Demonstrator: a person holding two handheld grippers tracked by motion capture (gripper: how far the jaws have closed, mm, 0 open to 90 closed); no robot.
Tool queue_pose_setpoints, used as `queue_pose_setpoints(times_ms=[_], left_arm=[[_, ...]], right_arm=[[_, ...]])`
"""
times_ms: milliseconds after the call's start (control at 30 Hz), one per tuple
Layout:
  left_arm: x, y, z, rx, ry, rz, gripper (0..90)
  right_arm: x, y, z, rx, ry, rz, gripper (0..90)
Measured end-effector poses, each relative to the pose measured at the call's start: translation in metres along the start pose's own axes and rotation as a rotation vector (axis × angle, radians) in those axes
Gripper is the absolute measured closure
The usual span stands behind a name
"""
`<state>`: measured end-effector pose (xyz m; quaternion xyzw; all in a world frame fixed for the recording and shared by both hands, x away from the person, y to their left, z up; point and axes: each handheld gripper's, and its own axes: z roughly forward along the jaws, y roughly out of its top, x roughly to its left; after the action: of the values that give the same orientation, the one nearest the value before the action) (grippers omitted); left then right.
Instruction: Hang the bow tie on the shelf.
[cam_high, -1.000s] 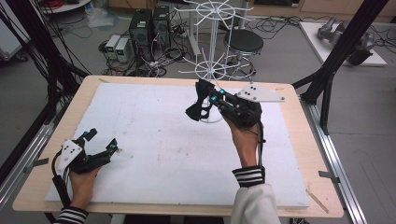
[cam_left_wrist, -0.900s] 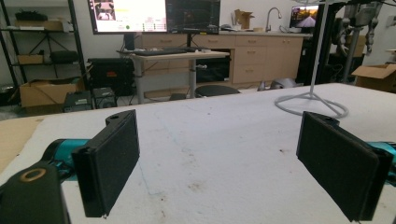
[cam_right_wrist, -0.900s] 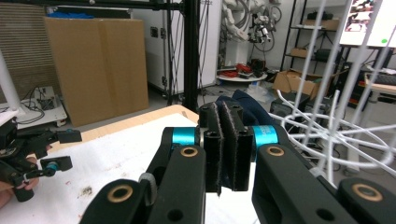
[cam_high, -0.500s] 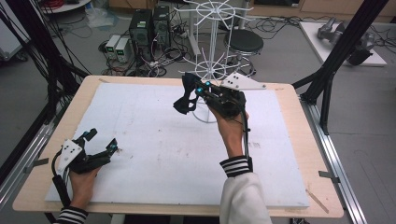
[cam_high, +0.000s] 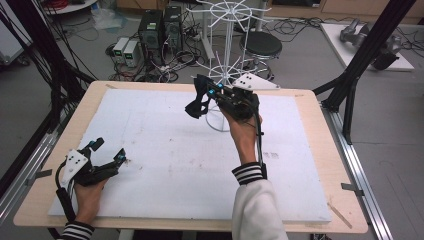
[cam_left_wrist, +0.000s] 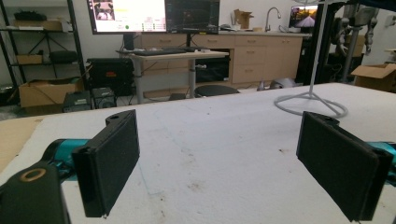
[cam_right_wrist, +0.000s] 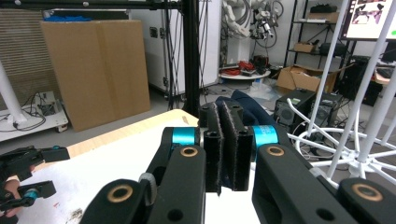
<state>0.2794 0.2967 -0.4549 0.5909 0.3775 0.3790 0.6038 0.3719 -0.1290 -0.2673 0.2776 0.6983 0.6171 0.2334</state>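
No readable text, brand, no. or sign anywhere. Two monitors (cam_left_wrist: 154, 16) in the left gripper view show coloured windows & dark panels, but lettering too small/blurred to read; same for the screen (cam_right_wrist: 371, 18) at the top right of the right gripper view. Cardboard boxes (cam_right_wrist: 95, 70), the PC towers (cam_high: 160, 30) on the floor & the white board (cam_high: 165, 155) on the table carry no legible marks.

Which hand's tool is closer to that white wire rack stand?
Right. The right tool hangs just beside the white wire rack stand; the left tool rests at the table's near left corner.
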Motion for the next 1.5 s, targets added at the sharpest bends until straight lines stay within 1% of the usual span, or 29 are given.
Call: queue_pose_setpoints(times_ms=[33,133,200,400,567,667,800,933,967,1133,1500], left_arm=[[0.000,0.000,0.000,-0.001,0.001,-0.001,13.6],[0.000,0.000,0.000,-0.002,0.000,0.000,13.6],[0.000,0.000,0.000,-0.001,0.000,-0.001,13.6],[0.000,0.000,0.000,-0.003,0.000,-0.001,13.6],[0.000,0.000,0.000,-0.005,0.000,-0.001,13.6],[0.000,0.000,0.000,-0.002,0.000,0.001,13.6],[0.000,0.000,0.000,-0.002,-0.001,0.001,13.6],[0.000,0.000,-0.001,-0.002,0.000,0.000,13.6],[0.000,0.000,0.000,-0.005,0.000,-0.002,13.6],[0.000,0.000,0.000,-0.004,0.000,-0.001,13.6],[0.000,0.000,-0.001,-0.004,0.000,0.000,13.6]], right_arm=[[0.000,0.000,0.001,-0.003,-0.001,0.008,87.0],[-0.001,0.002,0.002,-0.016,-0.010,0.010,87.0],[-0.004,0.002,0.004,-0.013,-0.019,0.009,87.0],[-0.010,-0.002,0.008,0.004,-0.036,0.034,87.0],[-0.013,-0.005,0.011,0.024,-0.044,0.032,86.8],[-0.015,-0.006,0.012,0.018,-0.043,0.036,86.8],[-0.017,-0.008,0.014,0.036,-0.046,0.042,86.6],[-0.020,-0.010,0.015,0.040,-0.046,0.057,86.6],[-0.020,-0.010,0.015,0.043,-0.048,0.052,86.6],[-0.022,-0.013,0.015,0.059,-0.059,0.057,86.6],[-0.029,-0.016,0.016,0.106,-0.106,0.039,86.6]])
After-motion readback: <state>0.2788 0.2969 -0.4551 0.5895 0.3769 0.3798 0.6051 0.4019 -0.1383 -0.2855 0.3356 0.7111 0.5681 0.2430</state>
